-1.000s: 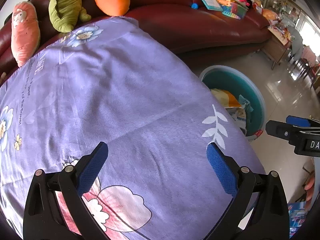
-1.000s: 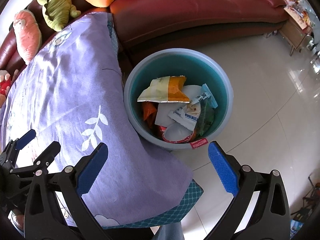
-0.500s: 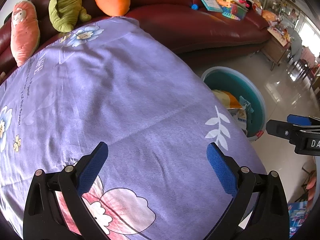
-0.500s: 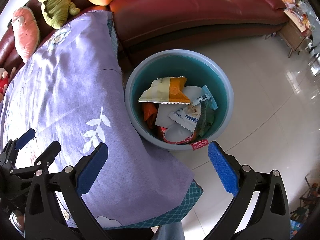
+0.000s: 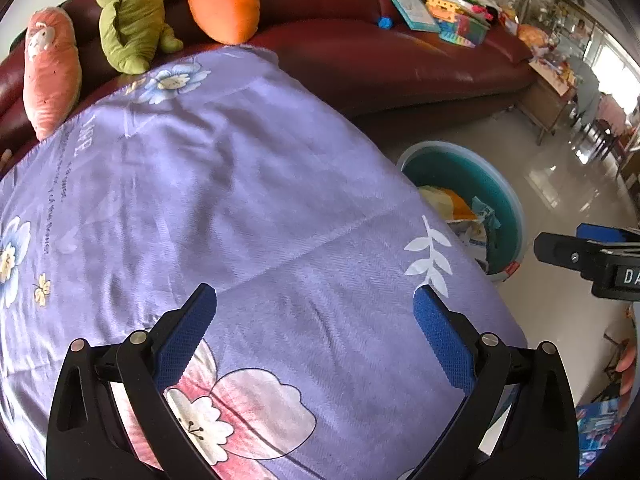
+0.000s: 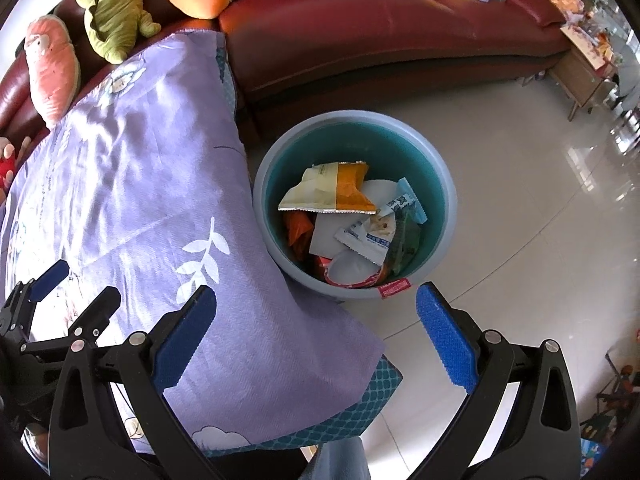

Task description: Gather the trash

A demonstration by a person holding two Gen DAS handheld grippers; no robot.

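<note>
A teal tub stands on the floor beside the table and holds several wrappers. It also shows at the right of the left wrist view. My right gripper is open and empty, above the table corner and the floor in front of the tub. My left gripper is open and empty over the purple flowered cloth on the table. I see no loose trash on the cloth.
A dark red sofa runs behind the table with plush toys and books on it. The shiny tiled floor lies right of the tub. The right gripper's finger shows at the right of the left wrist view.
Both grippers have drifted only slightly. They stay open and empty, and the wrappers in the tub lie as before.
</note>
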